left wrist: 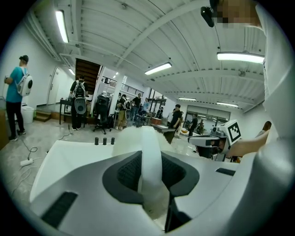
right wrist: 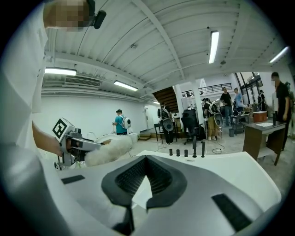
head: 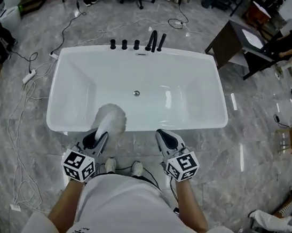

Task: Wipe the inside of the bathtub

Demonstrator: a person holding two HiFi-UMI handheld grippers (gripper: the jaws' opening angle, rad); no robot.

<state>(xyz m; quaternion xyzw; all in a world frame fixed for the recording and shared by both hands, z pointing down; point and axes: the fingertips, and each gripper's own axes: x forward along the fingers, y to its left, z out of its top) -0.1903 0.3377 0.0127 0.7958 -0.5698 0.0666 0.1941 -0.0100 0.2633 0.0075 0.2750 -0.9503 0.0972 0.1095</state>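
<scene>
A white bathtub lies before me, with a drain in its floor and black taps on the far rim. My left gripper is shut on a white fluffy cloth, held over the tub's near rim; in the left gripper view the cloth is pinched between the dark pads. My right gripper hangs above the near rim to the right, shut, with nothing in it. The right gripper view shows the fluffy cloth off to the left and the taps ahead.
Cables and a power strip trail over the grey floor left of the tub. A dark desk with a seated person stands at the back right. Office chairs and several standing people are farther back. My shoes are at the tub's near side.
</scene>
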